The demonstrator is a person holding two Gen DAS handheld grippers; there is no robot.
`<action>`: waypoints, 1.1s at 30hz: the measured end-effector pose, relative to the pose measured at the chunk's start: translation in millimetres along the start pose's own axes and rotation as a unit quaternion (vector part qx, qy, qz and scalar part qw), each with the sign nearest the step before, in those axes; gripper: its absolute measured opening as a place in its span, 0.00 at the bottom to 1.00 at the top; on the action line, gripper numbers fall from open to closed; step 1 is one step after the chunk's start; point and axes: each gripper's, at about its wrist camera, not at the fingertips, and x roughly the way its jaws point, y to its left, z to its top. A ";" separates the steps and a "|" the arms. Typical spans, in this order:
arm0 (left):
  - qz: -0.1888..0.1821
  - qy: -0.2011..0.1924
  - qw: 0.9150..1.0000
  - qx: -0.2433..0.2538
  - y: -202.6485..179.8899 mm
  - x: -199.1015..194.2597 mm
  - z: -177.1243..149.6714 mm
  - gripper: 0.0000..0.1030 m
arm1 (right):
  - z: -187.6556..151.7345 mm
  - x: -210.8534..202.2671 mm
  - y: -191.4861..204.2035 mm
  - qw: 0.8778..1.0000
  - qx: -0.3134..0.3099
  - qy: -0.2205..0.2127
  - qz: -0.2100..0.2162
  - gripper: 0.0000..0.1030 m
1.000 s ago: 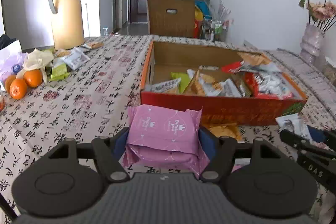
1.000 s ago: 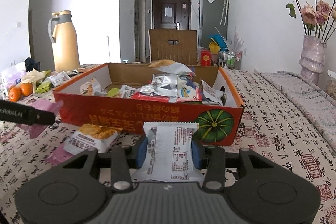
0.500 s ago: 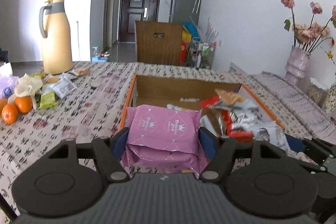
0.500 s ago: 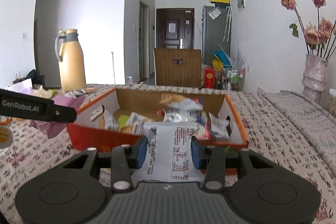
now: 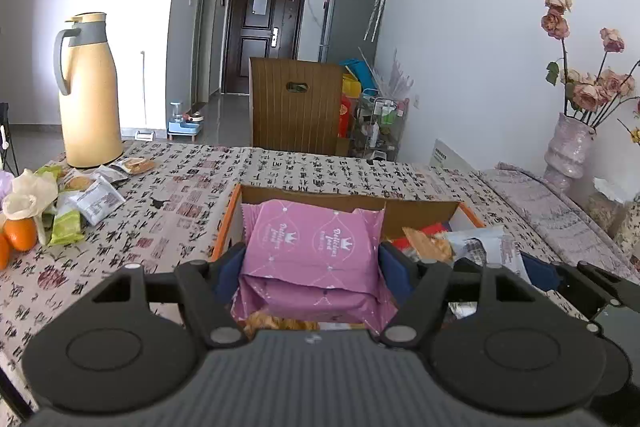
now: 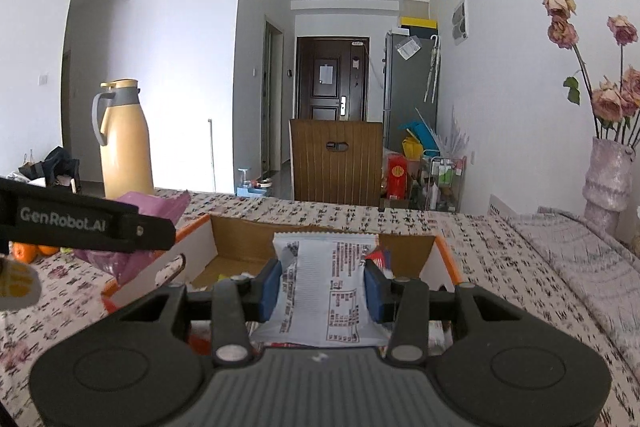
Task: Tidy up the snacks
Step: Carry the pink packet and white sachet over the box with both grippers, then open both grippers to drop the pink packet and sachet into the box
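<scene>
"GenRobot.AI" on the left gripper (image 6: 86, 223) side, "Delicious food" (script, repeated) on the pink snack pack (image 5: 312, 247)

Packet (image 5: 312, 247): pink, white crown print
Wrapper (image 6: 326, 287): white, black text
Box (image 5: 228, 223): orange rim
Jug (image 5: 90, 91): tan, grey
Tablecloth (image 5: 180, 195): beige, black script

The right tongs (image 6: 324, 291) clamp a white snack packet (image 6: 324, 291) between blue pads (image 6: 269, 291), above the near end of the orange-rimmed cardboard box (image 6: 320, 239) on the patterned counter (image 6: 500, 267). At left, the left tongs (image 6: 96, 225) hold a pink packet (image 6: 132, 239).
</scene>
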 end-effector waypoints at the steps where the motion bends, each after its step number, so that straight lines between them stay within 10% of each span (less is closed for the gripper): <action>1: 0.001 0.000 1.000 0.000 -0.3 3.9 2.3 0.70 | 1.7 5.8 -0.6 1.000 0.000 0.001 0.000 0.41; 25: 0.011 0.023 1.000 -0.009 9.5 79.3 11.6 0.77 | -0.5 95.8 -6.7 0.999 0.008 0.032 0.000 0.43; 33: 0.017 -0.010 1.000 -0.019 12.6 61.5 14.8 1.00 | 4.5 81.0 -17.7 0.999 0.026 0.008 -0.031 0.95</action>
